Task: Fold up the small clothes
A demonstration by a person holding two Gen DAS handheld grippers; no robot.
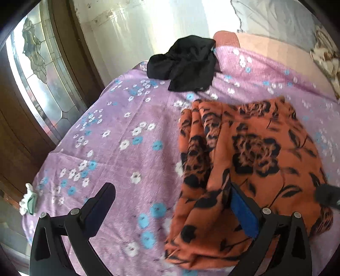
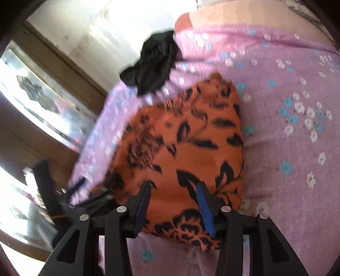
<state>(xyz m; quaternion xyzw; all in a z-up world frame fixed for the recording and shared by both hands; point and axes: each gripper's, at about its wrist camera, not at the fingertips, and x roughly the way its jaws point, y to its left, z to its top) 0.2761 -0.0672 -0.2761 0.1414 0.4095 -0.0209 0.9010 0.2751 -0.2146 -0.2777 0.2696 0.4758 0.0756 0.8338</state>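
Bed (image 1: pixel 127 131) wore lilac spread dotted with white and blue flowers. Brown wooden door (image 1: pixel 19 127) stood left, its leaded glass panel (image 1: pixel 40 70) glowing. Scuffed white wall (image 1: pixel 127 31) behind caught strong daylight. Peach cover (image 1: pixel 265 46) and pale grey bedding (image 1: pixel 276 19) lay at far end.

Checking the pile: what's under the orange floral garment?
The orange floral garment lies on the purple flowered bedspread, which shows all around it. Anything beneath the cloth is covered. The black garment lies apart.
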